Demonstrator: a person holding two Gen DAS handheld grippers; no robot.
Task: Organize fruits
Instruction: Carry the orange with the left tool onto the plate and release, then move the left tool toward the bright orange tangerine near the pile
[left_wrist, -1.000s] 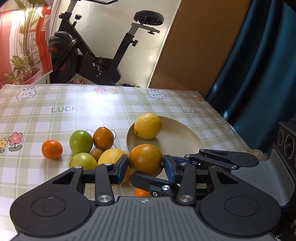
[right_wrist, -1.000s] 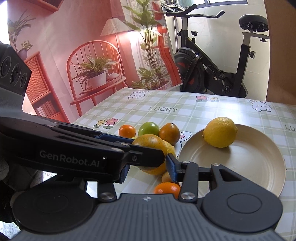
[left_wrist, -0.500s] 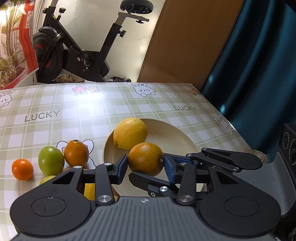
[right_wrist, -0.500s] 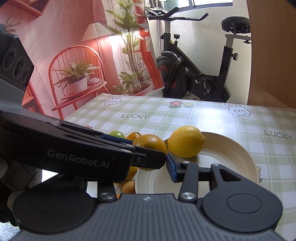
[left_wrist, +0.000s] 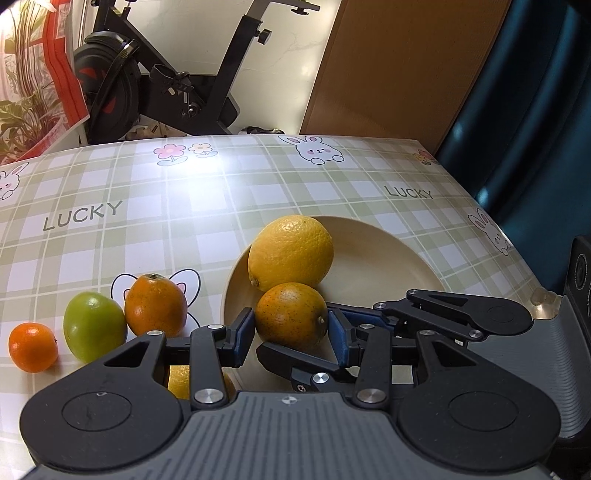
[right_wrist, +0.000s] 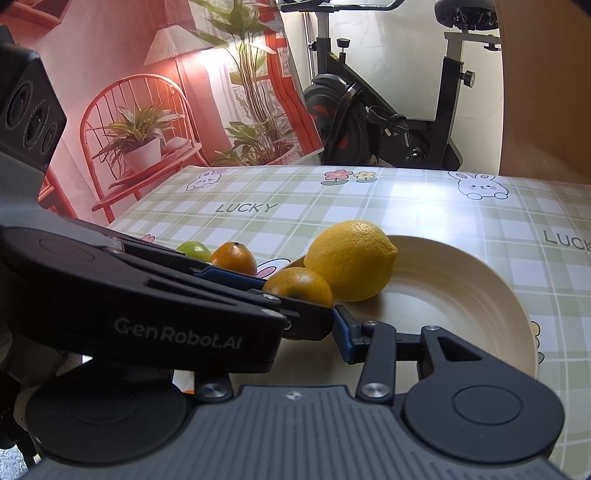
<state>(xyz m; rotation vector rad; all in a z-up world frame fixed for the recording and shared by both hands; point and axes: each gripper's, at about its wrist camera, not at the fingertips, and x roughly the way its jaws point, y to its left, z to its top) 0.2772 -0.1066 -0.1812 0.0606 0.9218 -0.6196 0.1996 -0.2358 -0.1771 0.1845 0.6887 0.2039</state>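
A speckled orange (left_wrist: 290, 315) sits between the blue pads of my left gripper (left_wrist: 291, 341), which is shut on it. My right gripper (right_wrist: 301, 314) reaches in from the right. Its visible pad lies against the same orange (right_wrist: 299, 282), and its other finger is hidden behind the left gripper's body. The fruit hangs low over the near left part of the cream plate (left_wrist: 369, 266), close beside a lemon (left_wrist: 290, 253) that lies on the plate. Left of the plate on the cloth are an orange (left_wrist: 155, 302), a green fruit (left_wrist: 94, 325) and a small tangerine (left_wrist: 33, 347).
A yellow fruit (left_wrist: 179, 380) shows under the left gripper's fingers. An exercise bike (left_wrist: 166, 92), a brown board (left_wrist: 399, 66) and a teal curtain (left_wrist: 535, 110) stand beyond the table's far and right edges. A red plant poster (right_wrist: 147, 110) hangs at the left.
Both grippers have moved together, with the speckled orange, from above the fruit cluster rightward and down over the plate, beside the lemon. Neither jaw opening has changed.
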